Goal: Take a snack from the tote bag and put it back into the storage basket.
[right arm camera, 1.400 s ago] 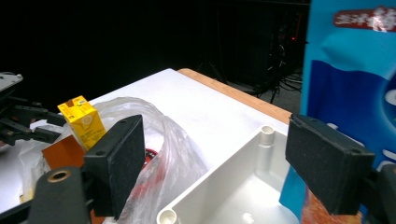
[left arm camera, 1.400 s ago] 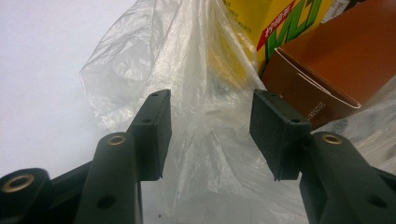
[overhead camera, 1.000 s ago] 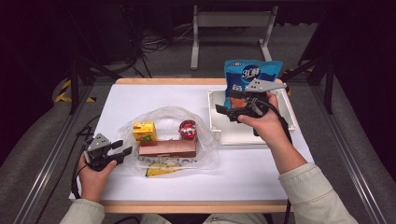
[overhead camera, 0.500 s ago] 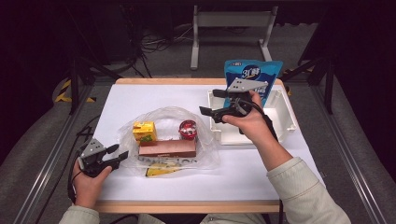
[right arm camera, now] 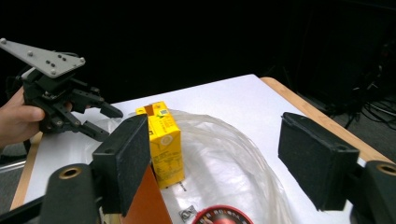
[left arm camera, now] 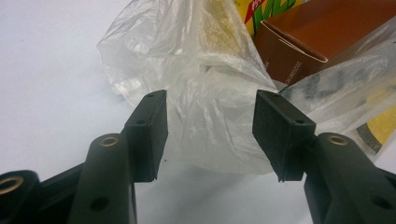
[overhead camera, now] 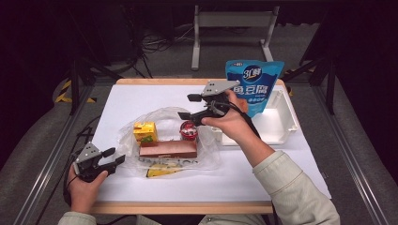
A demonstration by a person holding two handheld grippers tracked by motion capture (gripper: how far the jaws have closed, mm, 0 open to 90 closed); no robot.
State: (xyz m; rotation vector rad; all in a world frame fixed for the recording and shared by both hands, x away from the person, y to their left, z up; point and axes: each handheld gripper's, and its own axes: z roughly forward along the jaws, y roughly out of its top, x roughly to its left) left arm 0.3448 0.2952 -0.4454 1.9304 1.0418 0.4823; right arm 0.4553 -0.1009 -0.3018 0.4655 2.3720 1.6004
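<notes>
The right gripper (overhead camera: 188,106), jaws wide and just closing a little, holds nothing above the red-lidded cup (overhead camera: 189,131). The left gripper (overhead camera: 114,157), open, brackets the clear plastic bag's (left arm camera: 205,107) edge without pinching it.

high cam overhead, gripper cams close, share bag (overhead camera: 162,140)

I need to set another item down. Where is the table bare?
Bare: the table's far left corner beyond the plastic bag, and the near strip right of the bag. Crowded: the bag, holding the yellow carton, brown box and red tin.
</notes>
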